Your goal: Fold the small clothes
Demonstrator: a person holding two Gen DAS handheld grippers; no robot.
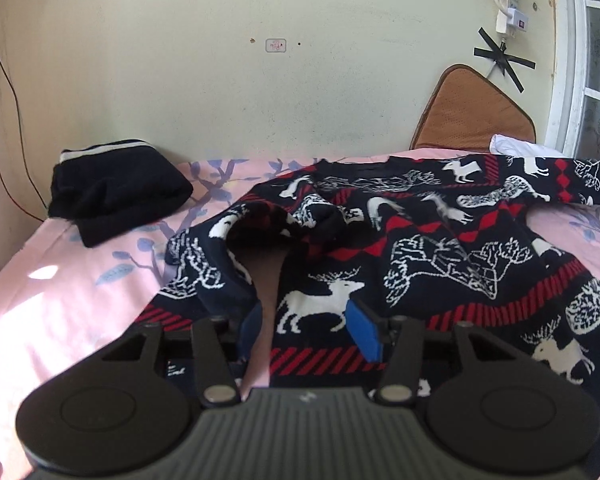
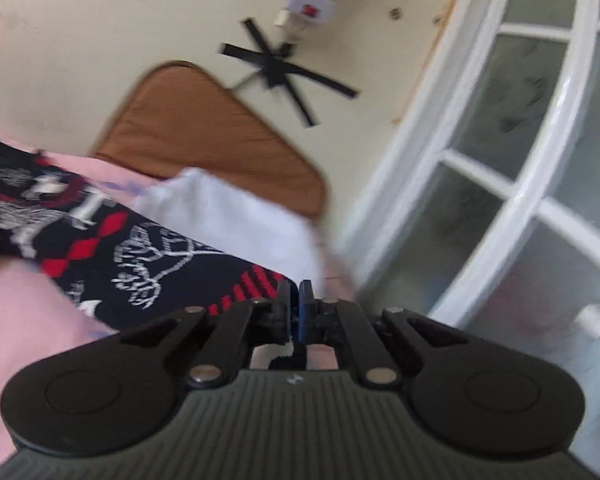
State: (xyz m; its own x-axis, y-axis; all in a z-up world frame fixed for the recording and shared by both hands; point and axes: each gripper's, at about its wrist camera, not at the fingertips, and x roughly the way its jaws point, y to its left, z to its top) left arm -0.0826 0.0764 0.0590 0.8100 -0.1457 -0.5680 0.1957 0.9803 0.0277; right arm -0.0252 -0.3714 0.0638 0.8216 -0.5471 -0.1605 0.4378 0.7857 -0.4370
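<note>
A dark knitted sweater (image 1: 420, 240) with white deer and red bands lies spread on the pink bed sheet (image 1: 60, 280). Its left sleeve is folded over the body in a loose hump. My left gripper (image 1: 306, 328) hangs low over the sweater's lower front. Its blue pads (image 1: 364, 332) stand apart, with the deer pattern lying flat between them and the left pad half hidden by the sleeve fold. In the blurred right wrist view, my right gripper (image 2: 296, 304) is shut at the red-striped cuff end of the sweater's other sleeve (image 2: 140, 256), and fabric shows under the fingers.
A folded black garment (image 1: 116, 196) with a white stripe sits at the bed's far left. A brown cushion (image 1: 476, 112) leans on the wall, with a white cloth (image 2: 236, 216) in front of it. A white-framed glass door (image 2: 500, 160) stands at the right.
</note>
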